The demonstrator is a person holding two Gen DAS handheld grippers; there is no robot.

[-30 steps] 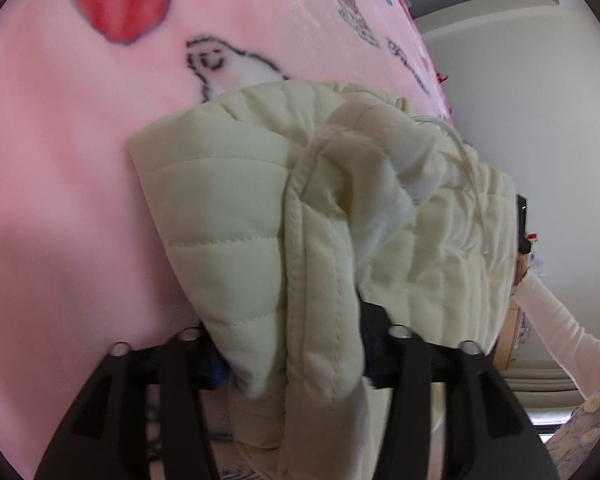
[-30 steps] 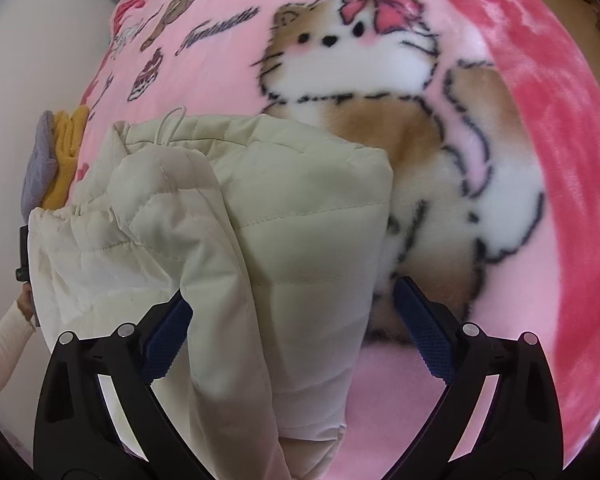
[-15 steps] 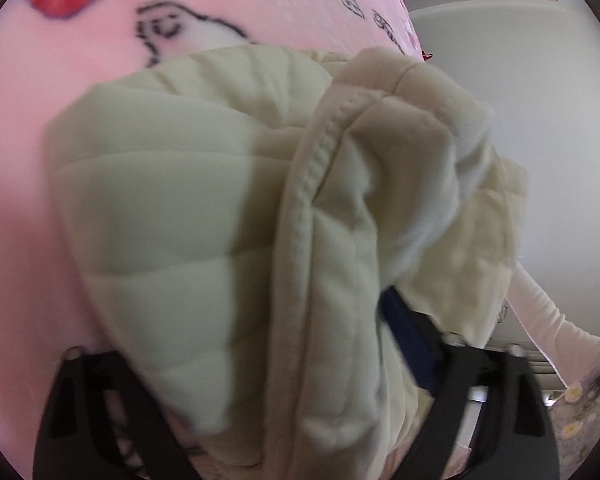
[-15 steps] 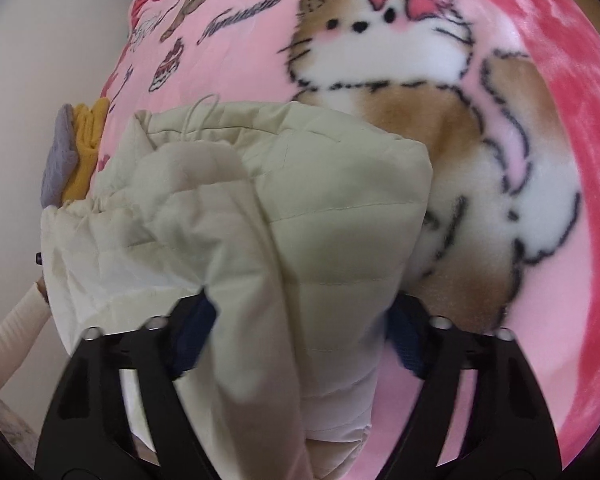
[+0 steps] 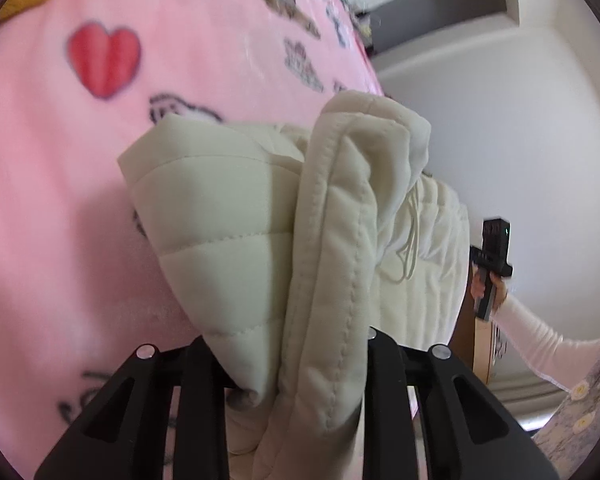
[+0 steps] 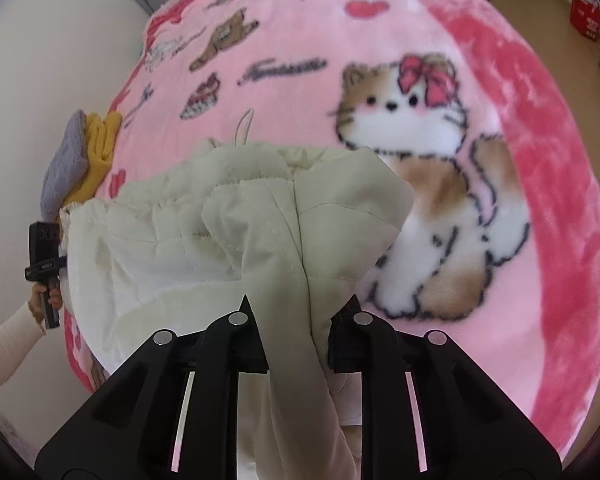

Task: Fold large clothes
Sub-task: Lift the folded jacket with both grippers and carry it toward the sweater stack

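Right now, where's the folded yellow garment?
In the right wrist view, the yellow garment lies at the far left edge of the pink blanket, tucked under a grey knit piece, just beyond the cream jacket.

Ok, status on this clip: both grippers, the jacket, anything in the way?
Left gripper, right gripper closing, cream quilted jacket between both jaws. Jacket partly lifted off pink cartoon blanket. Nothing obstructing.

Both wrist views close, angled down (fisheye) along claws; shared: cream jacket, pink blanket
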